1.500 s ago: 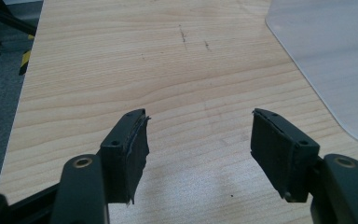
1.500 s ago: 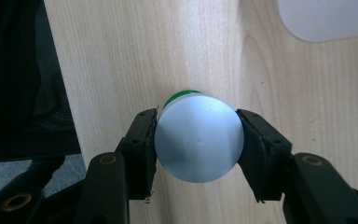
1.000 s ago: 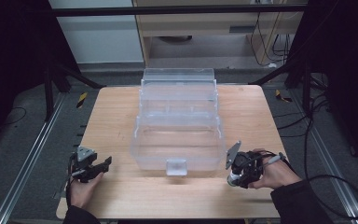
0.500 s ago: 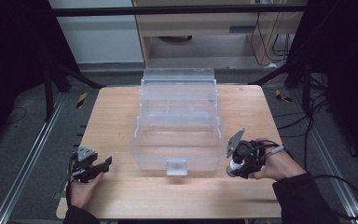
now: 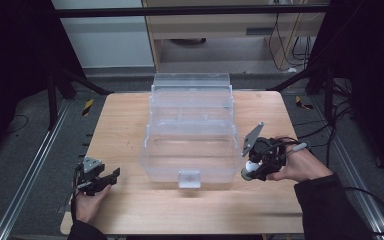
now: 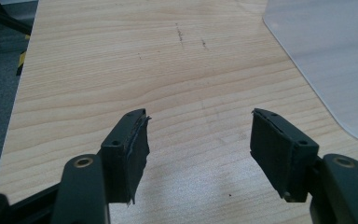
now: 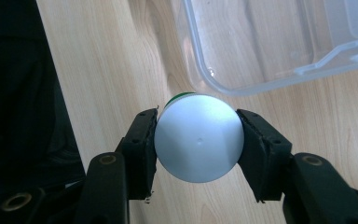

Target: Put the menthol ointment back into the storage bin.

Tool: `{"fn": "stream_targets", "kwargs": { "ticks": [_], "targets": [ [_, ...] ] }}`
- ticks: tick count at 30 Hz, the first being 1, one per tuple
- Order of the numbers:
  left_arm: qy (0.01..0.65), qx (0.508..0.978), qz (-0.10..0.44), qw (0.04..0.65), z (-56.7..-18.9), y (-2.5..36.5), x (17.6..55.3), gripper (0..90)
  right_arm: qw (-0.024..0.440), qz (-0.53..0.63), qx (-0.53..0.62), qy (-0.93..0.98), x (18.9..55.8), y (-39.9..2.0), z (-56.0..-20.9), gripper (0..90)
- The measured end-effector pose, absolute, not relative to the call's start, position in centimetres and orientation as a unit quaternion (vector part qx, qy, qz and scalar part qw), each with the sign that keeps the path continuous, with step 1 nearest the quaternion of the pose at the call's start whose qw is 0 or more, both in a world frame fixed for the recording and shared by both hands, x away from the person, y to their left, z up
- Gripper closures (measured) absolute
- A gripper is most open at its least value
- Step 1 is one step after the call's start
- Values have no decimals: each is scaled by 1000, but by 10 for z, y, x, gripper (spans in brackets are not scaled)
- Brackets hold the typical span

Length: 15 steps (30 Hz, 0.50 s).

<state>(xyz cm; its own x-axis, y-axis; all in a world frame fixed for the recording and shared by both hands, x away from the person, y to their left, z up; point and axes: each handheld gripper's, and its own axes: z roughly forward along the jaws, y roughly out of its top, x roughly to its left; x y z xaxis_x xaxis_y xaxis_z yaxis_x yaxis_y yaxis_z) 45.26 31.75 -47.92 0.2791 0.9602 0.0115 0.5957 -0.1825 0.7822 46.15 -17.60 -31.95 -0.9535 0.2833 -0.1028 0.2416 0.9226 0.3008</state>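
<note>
right tongs (image 5: 252, 169) grip a white object (image 5: 250, 166) just beside the clear plastic box (image 5: 190, 150).

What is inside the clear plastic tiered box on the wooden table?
The clear plastic tiered box looks empty: the wooden table shows through its walls. Glare hides part of the rear tiers, so small items there cannot be ruled out.

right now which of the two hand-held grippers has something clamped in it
The right hand-held gripper: its jaws press both sides of a round white cap with a green edge. The left hand-held gripper stands open over bare wooden table.
</note>
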Motion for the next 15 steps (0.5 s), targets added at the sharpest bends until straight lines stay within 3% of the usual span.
{"fn": "stream_targets", "kwargs": {
  "ticks": [15],
  "targets": [
    [539,721,265,345,-479,318,453,367,66,139,134,979,483,-167,-305,505]
  ]
}}
